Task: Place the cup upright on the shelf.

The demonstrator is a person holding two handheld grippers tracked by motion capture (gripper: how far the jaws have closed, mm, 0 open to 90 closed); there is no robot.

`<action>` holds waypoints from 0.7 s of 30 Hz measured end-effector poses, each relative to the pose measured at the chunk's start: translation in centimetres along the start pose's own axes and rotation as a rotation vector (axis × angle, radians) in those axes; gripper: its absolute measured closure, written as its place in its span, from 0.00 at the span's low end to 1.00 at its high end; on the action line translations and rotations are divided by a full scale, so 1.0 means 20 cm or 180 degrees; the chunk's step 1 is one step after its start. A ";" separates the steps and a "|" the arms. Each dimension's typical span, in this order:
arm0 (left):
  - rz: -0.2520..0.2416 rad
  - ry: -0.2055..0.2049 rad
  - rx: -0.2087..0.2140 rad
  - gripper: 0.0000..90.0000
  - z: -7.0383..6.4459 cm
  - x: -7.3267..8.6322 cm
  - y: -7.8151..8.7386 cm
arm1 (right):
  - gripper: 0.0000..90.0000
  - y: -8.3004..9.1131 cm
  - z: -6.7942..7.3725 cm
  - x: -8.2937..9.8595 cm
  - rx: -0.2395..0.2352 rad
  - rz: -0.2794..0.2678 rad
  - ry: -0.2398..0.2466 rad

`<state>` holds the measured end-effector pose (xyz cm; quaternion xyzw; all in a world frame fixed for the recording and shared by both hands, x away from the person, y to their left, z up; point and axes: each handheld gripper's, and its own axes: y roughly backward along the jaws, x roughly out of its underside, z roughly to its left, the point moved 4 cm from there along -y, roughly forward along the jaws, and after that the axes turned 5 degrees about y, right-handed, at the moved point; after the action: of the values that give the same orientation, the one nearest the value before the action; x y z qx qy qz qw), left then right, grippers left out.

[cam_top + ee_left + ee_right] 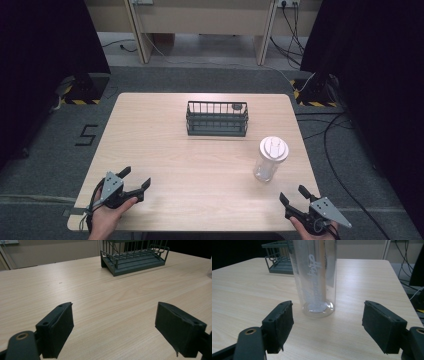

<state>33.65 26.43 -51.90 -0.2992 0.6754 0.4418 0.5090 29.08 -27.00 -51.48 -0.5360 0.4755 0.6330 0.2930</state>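
A clear plastic bottle [270, 159] with a white lid stands upright on the counter [200, 165], toward the right edge and somewhat nearer the front edge than the back. The right hand-held gripper [294, 196] rests at the front right corner of the counter, jaws spread wide and holding nothing. The bottle lies just ahead of it and slightly to its left, apart from the jaws; in the right gripper view the bottle [317, 277] rises between the two open pads and a little beyond them, closer to the left pad than to the right one, with white lettering running up its side.

The left hand-held gripper [136, 179] sits near the front left corner, also open and empty, well apart from the bottle. In the left gripper view its jaws frame bare wood.

A dark wire basket [217, 119] stands near the back edge of the counter, about at its middle, well apart from both grippers and behind and to the left of the bottle.
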 end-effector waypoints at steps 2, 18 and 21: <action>0.0000 0.0003 -0.0017 0.16 0.00 0.00 0.00 | 0.31 0.00 0.01 0.00 -0.0045 -0.0006 -0.0034; 0.0038 0.0029 -0.0023 0.16 0.00 0.01 -0.01 | 0.25 -0.06 0.07 -0.09 -0.0172 -0.0039 0.0041; 0.0043 0.0022 -0.0030 0.16 -0.01 0.01 -0.01 | 0.25 -0.09 0.07 -0.09 -0.0175 -0.0024 0.0053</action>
<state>33.74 26.23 -52.10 -0.2986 0.6770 0.4474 0.5023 30.53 -24.91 -50.22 -0.5510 0.4584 0.6402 0.2765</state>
